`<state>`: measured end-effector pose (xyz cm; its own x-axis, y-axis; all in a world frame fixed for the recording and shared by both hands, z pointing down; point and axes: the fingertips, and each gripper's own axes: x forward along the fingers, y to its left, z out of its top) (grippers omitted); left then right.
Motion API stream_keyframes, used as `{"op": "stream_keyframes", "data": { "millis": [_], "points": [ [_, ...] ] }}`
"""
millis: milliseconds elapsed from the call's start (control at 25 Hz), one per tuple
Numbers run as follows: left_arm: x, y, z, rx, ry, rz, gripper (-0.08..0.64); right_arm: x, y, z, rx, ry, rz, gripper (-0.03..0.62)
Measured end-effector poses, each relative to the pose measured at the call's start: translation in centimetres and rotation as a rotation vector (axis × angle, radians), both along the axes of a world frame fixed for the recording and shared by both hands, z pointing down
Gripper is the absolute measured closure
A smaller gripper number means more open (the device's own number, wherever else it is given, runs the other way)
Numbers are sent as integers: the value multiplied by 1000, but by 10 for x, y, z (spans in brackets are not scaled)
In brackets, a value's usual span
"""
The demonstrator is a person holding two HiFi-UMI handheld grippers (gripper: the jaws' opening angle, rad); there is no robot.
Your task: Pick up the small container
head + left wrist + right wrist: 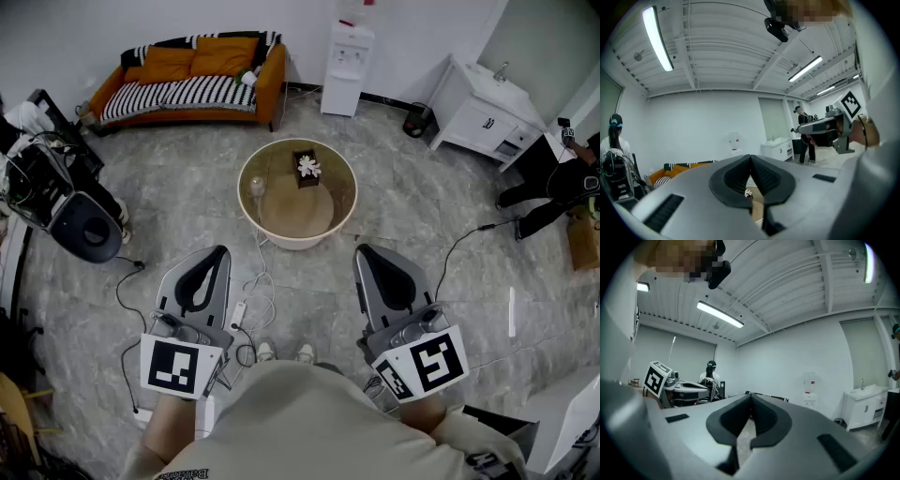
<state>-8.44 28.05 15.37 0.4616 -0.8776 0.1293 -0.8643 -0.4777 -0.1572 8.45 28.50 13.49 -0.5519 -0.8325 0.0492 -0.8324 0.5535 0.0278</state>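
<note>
A small clear container (pixel 256 186) stands near the left rim of the round glass table (pixel 343 210) in the head view. A dark box with a white flower (pixel 306 167) sits at the table's far side. My left gripper (pixel 222 251) is shut and empty, held low, short of the table's near left edge. My right gripper (pixel 361 251) is also shut and empty, off the table's near right edge. In the left gripper view the closed fingertips (pixel 750 157) meet, with the white flower (pixel 748 192) showing below them. The right gripper view shows closed fingertips (pixel 751 397) too.
An orange sofa (pixel 192 80) with a striped cushion stands against the far wall, beside a water dispenser (pixel 347 66). A white sink cabinet (pixel 483 112) stands far right, with a person (pixel 562 183) near it. Black equipment (pixel 56 187) stands at left. Cables (pixel 255 291) cross the floor.
</note>
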Motion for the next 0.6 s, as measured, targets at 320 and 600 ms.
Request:
{"op": "stream_keyframes", "data": {
  "millis": [320,600],
  "points": [
    [4,-5,6,-3,-26,-18,554,6,-2,1,-6,-5,-5,595],
    [13,-9,16,-17,-46,-34,554,11,-7,13,-23,26,-28,595]
  ]
}}
